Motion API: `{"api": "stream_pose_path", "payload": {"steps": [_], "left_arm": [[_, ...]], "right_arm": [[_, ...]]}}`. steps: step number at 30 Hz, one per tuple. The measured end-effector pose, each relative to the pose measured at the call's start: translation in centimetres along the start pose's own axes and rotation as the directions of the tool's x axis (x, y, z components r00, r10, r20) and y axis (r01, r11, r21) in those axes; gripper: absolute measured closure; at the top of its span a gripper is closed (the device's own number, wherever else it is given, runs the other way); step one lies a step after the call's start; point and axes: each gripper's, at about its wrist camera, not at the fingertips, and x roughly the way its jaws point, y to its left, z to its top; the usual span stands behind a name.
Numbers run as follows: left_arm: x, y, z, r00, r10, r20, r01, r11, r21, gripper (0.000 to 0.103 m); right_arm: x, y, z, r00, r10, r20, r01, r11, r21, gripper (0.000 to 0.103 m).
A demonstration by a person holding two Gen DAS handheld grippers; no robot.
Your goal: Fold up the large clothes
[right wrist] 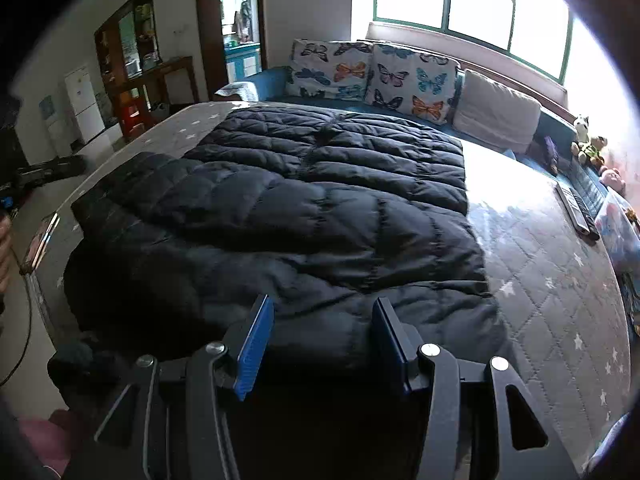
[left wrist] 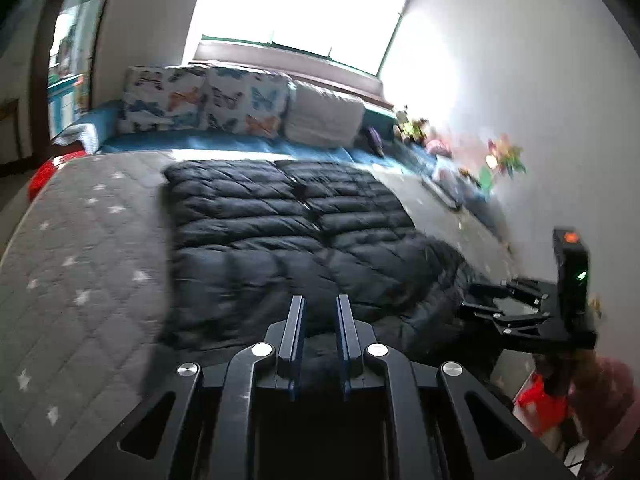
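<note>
The left hand-held gripper (left wrist: 320, 308) sits lowest in its own view, its two blue-edged fingers (left wrist: 294, 332) standing a narrow gap apart over the near hem of the black puffer jacket (left wrist: 288, 232); nothing shows between them, though the frame is blurred and contact with the fabric beneath cannot be told. The right hand-held gripper (right wrist: 322, 320) has its blue pads (right wrist: 254, 350) spread wide, with only jacket surface visible in the gap and no fabric pinched.

The jacket lies on the grey star-quilted mattress (right wrist: 552, 280), front up, its centre seam running away from the grippers. Its far part is flat; its near part bulges up in a thick fold toward the mattress edge. In the left view the right hand-held gripper (left wrist: 516, 312) appears beside the jacket's near right corner.

Beyond the jacket, against the wall under the window (right wrist: 472, 0), stand two butterfly-print cushions (right wrist: 412, 84) and a plain pale cushion (right wrist: 496, 110). Right of the jacket, near the mattress edge, lies a remote control (right wrist: 576, 210), with soft toys (right wrist: 588, 144) past it.
</note>
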Motion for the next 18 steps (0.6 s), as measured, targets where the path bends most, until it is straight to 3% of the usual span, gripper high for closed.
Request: {"api": "stream_pose_path", "payload": {"steps": [5,12,18], "left_arm": [[4.7,-0.8,-1.4,0.995,0.023,-0.097,-0.019,0.999,0.042,0.087],[7.3,-0.4,-4.7,0.995,0.087,-0.052,-0.082,0.991,0.102,0.087],[7.7,0.2,-3.6,0.992,0.065,-0.104,-0.059,0.996,0.061,0.086]], "right_arm": [[1.1,1.1,-0.9,0.999,0.030,-0.011,-0.030,0.999,0.013,0.046],[3.7,2.2,-2.4,0.999,0.006,-0.032,-0.007,1.000,-0.010,0.046],[1.9,1.8,-0.6,0.998,0.041,-0.057,-0.041,0.999,-0.005,0.046]]}}
